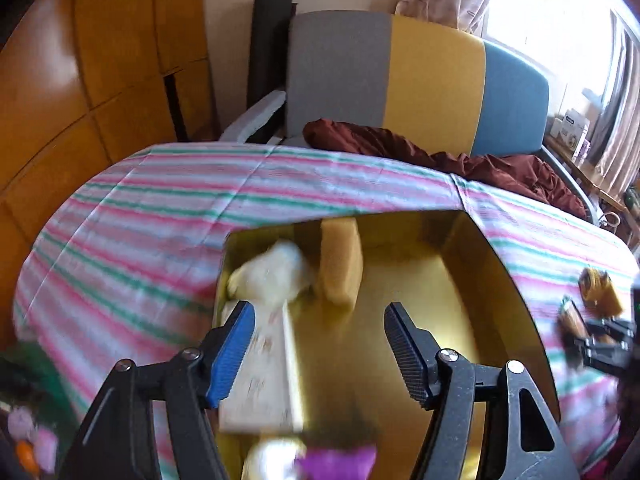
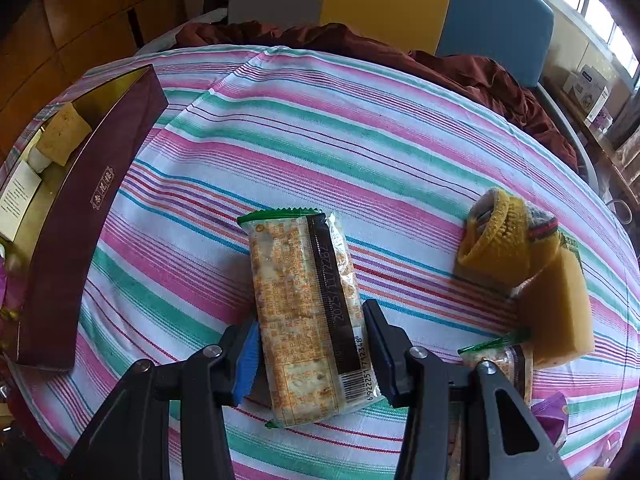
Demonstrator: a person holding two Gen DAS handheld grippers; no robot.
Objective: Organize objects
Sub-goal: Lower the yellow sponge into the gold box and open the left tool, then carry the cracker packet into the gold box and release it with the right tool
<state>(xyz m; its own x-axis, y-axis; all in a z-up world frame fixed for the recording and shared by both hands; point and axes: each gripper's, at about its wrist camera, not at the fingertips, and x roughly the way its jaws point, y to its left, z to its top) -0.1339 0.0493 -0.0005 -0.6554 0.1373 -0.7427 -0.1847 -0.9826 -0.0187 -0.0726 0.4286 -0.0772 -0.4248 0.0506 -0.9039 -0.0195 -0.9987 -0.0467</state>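
Observation:
My left gripper hovers open over the gold-lined box, with nothing between its fingers. Inside the box are a yellow sponge on edge, a blurred white fluffy thing and a white printed card. My right gripper is shut on a cracker packet that lies flat on the striped tablecloth. Both pads press on the near end of the packet. The same box shows its maroon outer wall at the left of the right wrist view.
To the right lie a yellow knitted item, a second yellow sponge, another cracker packet and a purple wrapper. A dark red cloth lies on a grey, yellow and blue sofa behind the table.

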